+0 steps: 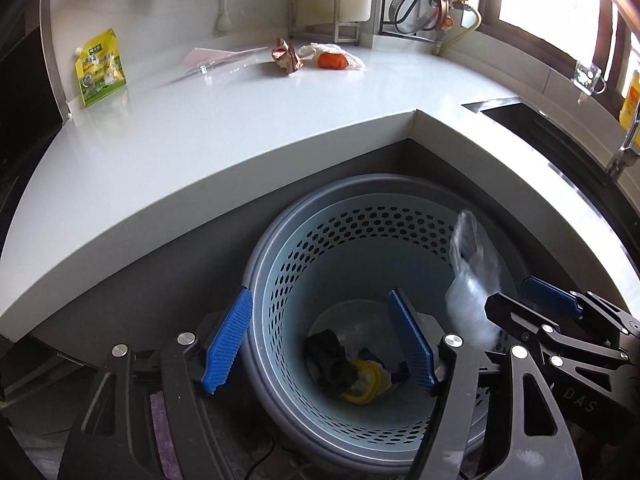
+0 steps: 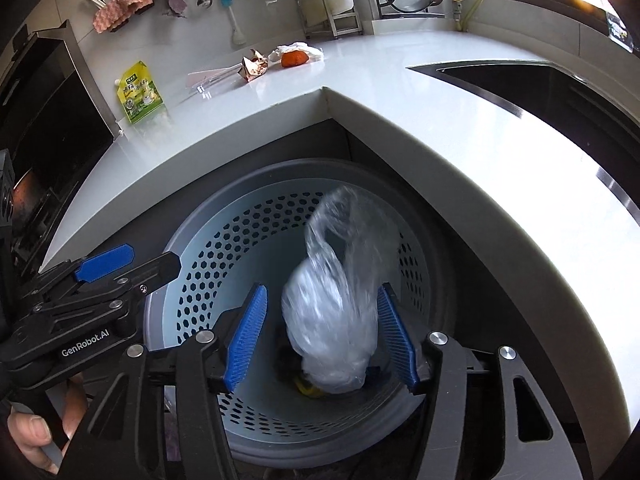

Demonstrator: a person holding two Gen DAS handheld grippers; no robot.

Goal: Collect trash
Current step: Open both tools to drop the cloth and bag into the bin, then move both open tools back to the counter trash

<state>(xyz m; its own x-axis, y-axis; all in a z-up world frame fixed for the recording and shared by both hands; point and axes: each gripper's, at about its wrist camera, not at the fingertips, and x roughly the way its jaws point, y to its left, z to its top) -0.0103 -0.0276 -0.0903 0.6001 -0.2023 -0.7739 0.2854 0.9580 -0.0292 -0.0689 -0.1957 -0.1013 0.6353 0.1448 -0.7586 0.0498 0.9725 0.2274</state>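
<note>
Clear plastic bag [image 2: 332, 312], crumpled, translucent, motion-blurred, sits in the air over the mouth of the perforated pale-blue bin [image 2: 208, 264], between the spread blue pads [image 2: 246, 340] of the right gripper [image 2: 320, 340]. Pads don't press it; the bag looks let go and dropping, though I can't rule out a brush against the right-hand pad. From the left wrist view the same bag [image 1: 474, 280] shows blurred at the bin's right inner wall, just beside the right gripper's tip.

Left gripper [image 1: 320, 340] hangs over the bin with jaws wide, nothing between them; only the bin floor shows through, with a dark crumpled scrap [image 1: 330, 360] and a yellow piece [image 1: 366, 380] already down there.

Step in hand, by my read: release into the bin. To do it well, keep both jaws wide and hold over the opening until the bag clears the rim; light film can cling to the ribbed pads or drift onto the edge.

Still on the white counter [image 1: 240, 120], well apart from the bin: green-yellow pouch [image 1: 100, 68] at the back wall, a crumpled brown wrapper [image 1: 286, 56], an orange lump on white tissue [image 1: 332, 60], a flat clear sleeve [image 1: 224, 58]. Job is partly done.
</note>
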